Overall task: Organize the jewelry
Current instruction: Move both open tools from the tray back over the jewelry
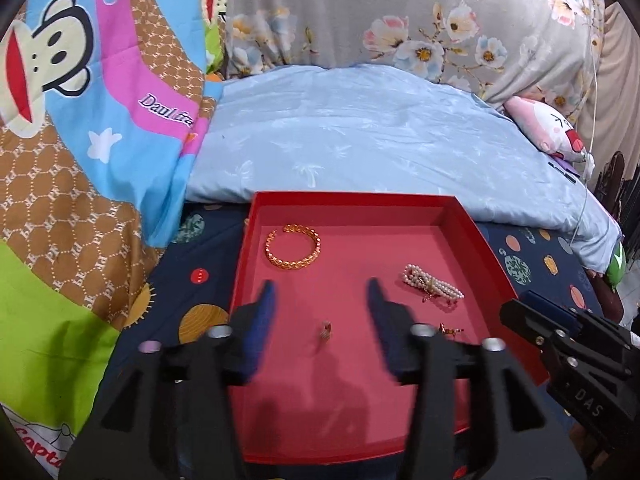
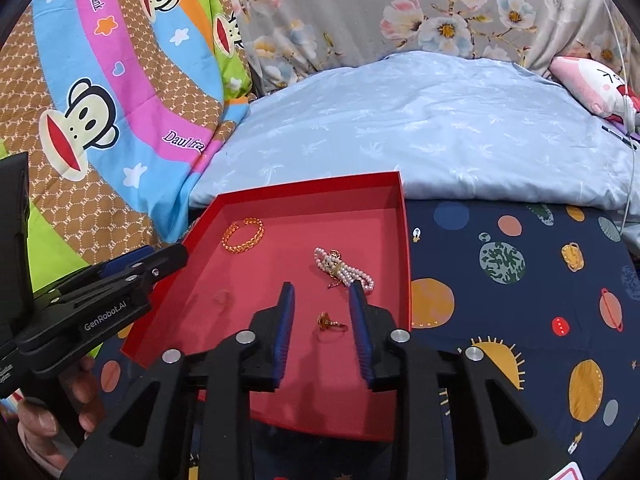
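Left wrist view looks down and forward along its own claw [image 1: 322, 292], sitting close over the near left part of the red tray [image 1: 460, 216]. Right wrist view does likewise from the tray's near right, its claw [image 2: 322, 292] just above the tray floor (the left claw [image 2: 160, 264] pokes in at its left edge). Both share the tray, the bed and the far pillows.

Space-print bedsheet [image 2: 500, 280], pale blue pillow [image 1: 380, 136], floral curtain [image 1: 400, 8], cartoon quilt [image 1: 80, 120]
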